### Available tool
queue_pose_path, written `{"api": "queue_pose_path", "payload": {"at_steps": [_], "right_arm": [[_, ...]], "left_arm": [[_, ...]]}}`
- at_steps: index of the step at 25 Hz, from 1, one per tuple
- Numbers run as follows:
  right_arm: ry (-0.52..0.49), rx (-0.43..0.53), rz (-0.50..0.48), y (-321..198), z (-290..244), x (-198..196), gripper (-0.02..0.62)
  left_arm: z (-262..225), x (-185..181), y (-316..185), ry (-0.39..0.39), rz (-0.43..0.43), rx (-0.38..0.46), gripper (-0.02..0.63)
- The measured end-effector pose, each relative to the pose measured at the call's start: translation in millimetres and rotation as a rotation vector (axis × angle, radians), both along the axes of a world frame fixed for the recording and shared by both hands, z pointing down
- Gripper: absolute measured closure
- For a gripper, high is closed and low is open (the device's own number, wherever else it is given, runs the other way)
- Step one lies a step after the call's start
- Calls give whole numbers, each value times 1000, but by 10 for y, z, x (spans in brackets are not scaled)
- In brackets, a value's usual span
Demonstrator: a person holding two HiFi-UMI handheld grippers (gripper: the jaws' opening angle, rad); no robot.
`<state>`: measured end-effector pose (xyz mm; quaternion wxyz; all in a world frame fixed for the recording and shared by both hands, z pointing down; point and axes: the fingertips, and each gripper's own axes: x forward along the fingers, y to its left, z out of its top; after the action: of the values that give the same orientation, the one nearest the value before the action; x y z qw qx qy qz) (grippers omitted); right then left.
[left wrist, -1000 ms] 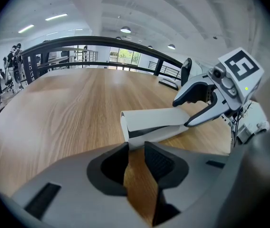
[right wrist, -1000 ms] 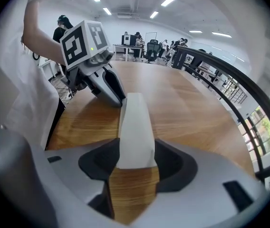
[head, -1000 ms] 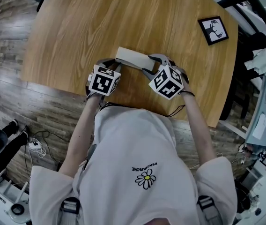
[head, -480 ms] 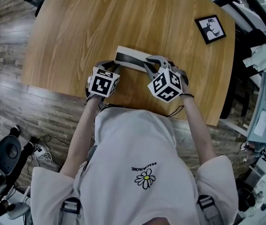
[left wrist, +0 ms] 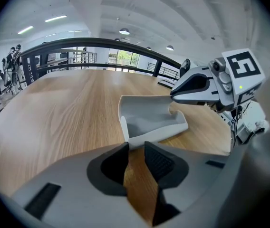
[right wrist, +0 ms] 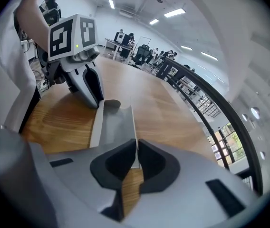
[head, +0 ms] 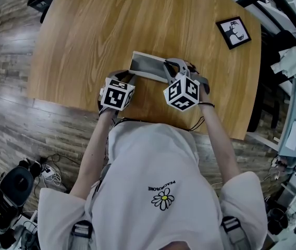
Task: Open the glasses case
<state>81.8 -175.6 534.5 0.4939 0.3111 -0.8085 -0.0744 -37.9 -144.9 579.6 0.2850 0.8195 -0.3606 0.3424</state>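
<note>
Here, the left claw (left wrist: 136, 148) is clamped on the near left end of the glasses case (head: 148, 65), with the pale corner wedged between its pads. The case lies on the wooden bench (head: 111, 25) close to the person's edge, between the two claws, its grey inside showing. At its right end the right claw (right wrist: 137, 148) has just been closing. It pinches a thin wall of the case between jaws that nearly meet. Farther right, well apart and near the bench's rim, lies a small framed picture (head: 236, 33).
</note>
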Motion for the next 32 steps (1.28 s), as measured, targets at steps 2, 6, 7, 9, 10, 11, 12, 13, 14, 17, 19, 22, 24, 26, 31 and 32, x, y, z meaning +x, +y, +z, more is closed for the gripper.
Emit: {"api": "queue_pose_path", "payload": {"at_steps": [2,6,7,9,10,11,12,13,14,17,19,22,24,26,31,32], "right_arm": [[-1,0,2,-7,0,-6,571],[-34,-18,27,-3,-10,-13,566],[-48,-18,37,1,-27,-4,565],[-69,-6,48,16,-82,28,561],[-82,-1,52,22,-123,43,552],[-102,4,58,20,-181,55,536],[-131,10,72,9,-261,67,529],[-170,22,93,-13,-370,81,528],[-217,40,121,-45,-506,99,529],[-401,131,223,-186,-1053,170,529],[-560,201,281,-276,-1495,212,535],[-789,315,351,-350,-2144,315,551],[-904,395,392,-346,-2520,403,578],[-992,448,407,-291,-2820,428,588],[-1137,519,428,-97,-3218,388,589],[-1137,534,444,-72,-3233,399,589]], "left_arm": [[-5,-5,0,-1,-4,5,486],[14,-1,-6,-32,12,31,477],[19,8,-6,-43,21,33,474],[-9,27,-1,-53,38,35,442],[-51,26,-13,-51,39,43,436],[-116,16,-39,-45,35,59,436],[-207,3,-78,-39,28,81,434],[-328,-10,-129,-32,20,110,434],[-473,-20,-195,-20,9,144,434],[-998,-14,-468,40,-39,272,434],[-1401,20,-662,81,-67,363,430],[-2106,112,-899,154,-98,530,443],[-2582,201,-975,215,-114,649,491],[-2996,277,-979,273,-126,764,560],[-3623,385,-797,421,-173,945,591],[-3671,391,-748,429,-186,961,591]]}}
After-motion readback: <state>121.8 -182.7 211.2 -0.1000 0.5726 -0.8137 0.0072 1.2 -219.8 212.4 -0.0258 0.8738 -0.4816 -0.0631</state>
